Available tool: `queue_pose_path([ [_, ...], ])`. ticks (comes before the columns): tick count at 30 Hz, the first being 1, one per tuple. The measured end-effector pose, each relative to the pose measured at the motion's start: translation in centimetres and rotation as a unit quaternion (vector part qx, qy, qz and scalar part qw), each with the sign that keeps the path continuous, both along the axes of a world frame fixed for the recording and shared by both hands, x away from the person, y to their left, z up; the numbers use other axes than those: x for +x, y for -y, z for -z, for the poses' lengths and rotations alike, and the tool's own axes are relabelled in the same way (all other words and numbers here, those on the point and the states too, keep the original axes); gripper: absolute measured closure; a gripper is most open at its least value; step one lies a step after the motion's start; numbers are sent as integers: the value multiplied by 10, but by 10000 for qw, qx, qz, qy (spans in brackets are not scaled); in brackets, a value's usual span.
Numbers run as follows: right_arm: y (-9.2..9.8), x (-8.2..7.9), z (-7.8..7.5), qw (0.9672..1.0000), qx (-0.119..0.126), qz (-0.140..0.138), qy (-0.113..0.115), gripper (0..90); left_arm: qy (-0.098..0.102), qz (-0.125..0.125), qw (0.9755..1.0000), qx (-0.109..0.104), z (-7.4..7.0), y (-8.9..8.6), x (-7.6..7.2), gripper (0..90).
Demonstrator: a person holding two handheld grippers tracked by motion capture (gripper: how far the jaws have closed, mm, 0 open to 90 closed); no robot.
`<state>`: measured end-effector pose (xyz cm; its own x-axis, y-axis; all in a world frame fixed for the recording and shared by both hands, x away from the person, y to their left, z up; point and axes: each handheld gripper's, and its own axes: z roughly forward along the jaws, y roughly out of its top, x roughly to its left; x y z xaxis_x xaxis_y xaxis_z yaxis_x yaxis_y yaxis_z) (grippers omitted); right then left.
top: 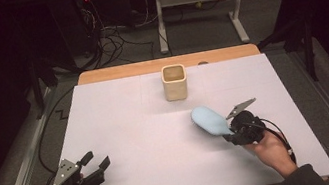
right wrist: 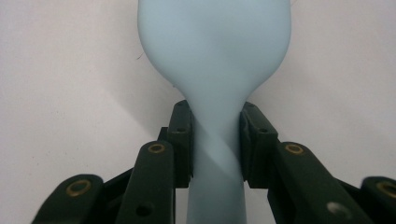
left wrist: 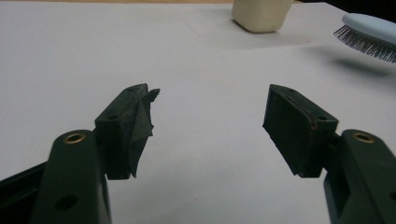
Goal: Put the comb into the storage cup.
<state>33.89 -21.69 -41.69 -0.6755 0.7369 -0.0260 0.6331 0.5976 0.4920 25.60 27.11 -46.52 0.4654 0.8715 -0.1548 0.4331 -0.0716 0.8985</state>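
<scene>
The white, flat surface (top: 123, 130) lies on a light wooden board (top: 168, 63), whose edge shows along the far side. Behind it is a grey floor (top: 202, 25) with a tangle of black cables (top: 110, 38) and a white metal frame (top: 198, 0) on feet. The room around is dark, and grey metal rails (top: 18, 183) run along both sides.

High view: above table (top: 123, 130), facing cup (top: 174, 81). Left tool view: low, sharing cup (left wrist: 261, 14) (far off). Right tool view: close on brush (right wrist: 215, 56).
</scene>
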Motion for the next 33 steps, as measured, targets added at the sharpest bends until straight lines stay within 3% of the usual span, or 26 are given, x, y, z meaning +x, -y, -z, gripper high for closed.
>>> queue_pose_path([
  [12,17,-19,-4,9991,374,94,173,706,1,37,10000,26,0,2,-1,329],
  [21,20,-43,-10,9963,737,28,435,706,-8,-42,10000,-13,-2,0,-2,318],
  [33,17,-53,-12,9921,1064,-65,664,705,-10,186,9998,5,-4,10,-1,291],
])
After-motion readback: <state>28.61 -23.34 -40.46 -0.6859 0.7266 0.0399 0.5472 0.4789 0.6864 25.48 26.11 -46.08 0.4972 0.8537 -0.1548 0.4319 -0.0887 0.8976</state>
